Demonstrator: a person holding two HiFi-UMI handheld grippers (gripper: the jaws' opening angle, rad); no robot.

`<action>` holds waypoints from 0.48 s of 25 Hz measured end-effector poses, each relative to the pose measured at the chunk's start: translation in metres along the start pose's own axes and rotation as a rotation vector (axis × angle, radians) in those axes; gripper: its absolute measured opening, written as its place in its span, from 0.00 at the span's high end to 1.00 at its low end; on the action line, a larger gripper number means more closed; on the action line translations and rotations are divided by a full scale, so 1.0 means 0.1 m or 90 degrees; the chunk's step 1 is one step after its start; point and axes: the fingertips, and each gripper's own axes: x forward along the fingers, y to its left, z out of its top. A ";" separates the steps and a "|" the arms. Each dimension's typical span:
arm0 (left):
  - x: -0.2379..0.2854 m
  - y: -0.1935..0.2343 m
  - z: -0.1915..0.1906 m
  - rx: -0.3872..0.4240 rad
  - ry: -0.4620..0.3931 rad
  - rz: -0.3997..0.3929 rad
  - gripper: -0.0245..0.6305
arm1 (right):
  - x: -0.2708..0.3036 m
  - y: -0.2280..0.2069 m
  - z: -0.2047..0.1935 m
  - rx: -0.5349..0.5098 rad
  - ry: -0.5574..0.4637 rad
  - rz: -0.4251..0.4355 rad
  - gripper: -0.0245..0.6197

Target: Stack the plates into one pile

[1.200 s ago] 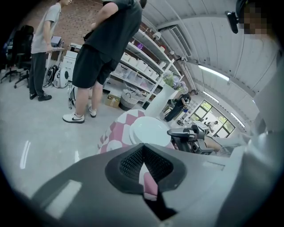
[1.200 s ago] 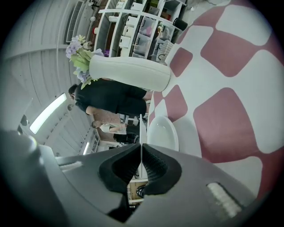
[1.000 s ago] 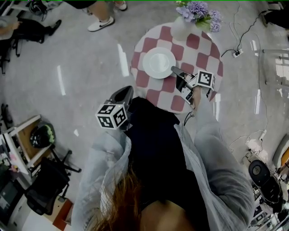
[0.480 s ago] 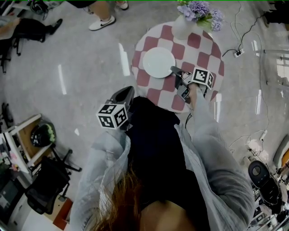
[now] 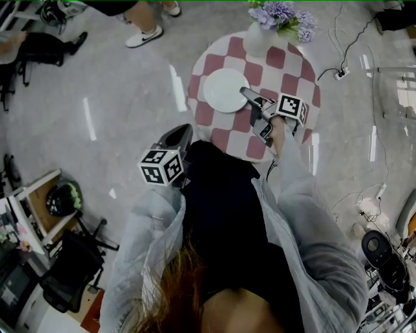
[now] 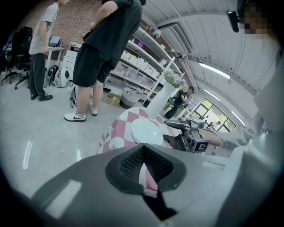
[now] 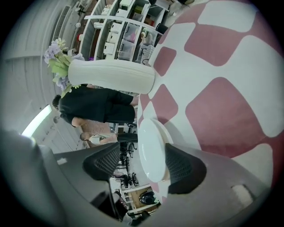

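Two grippers are working at different distances from a round tabletop (image 5: 286, 68) that is wearing a red-and-white checked cloth. One white plate (image 5: 224, 90) is lying flat on the half of the tabletop farther from the person, toward its left side. Whether more plates are lying under it, the head view is not showing clearly.

The right gripper (image 5: 249, 97) is reaching over the cloth to the plate's near right edge. Its fingers (image 7: 103, 165) have just been opening and are now standing apart, with the plate's rim (image 7: 151, 146) sitting between them. One pad is hanging clear of the rim. The other is lying close beside it, and nothing is being squeezed.

The left gripper (image 5: 182, 130) is hanging back off the tabletop, close to the person's dark front and over the grey floor (image 5: 117, 84). Its fingers (image 6: 128, 166) are resting closed, tips meeting, with nothing between them. In its own view it is looking across at the plate (image 6: 146, 131) and at the right gripper (image 6: 177, 126) just beside it.

At the far edge of the tabletop a white vase (image 5: 260, 42) is standing upright, carrying purple flowers (image 5: 279, 14), well apart from the plate. Beyond the tabletop a person in dark clothes (image 6: 106, 40) is standing on the floor in front of shelving.
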 end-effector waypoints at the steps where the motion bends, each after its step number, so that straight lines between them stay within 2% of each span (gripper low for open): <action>1: 0.01 -0.01 0.01 0.001 -0.001 -0.001 0.94 | 0.01 0.03 0.00 0.003 0.001 0.002 0.44; 5: 0.03 -0.03 0.06 0.005 -0.005 -0.006 0.94 | 0.06 0.13 0.01 0.006 0.008 -0.005 0.27; 12: 0.02 0.04 0.18 0.009 -0.021 0.003 0.94 | 0.03 0.10 0.01 -0.008 0.016 -0.051 0.16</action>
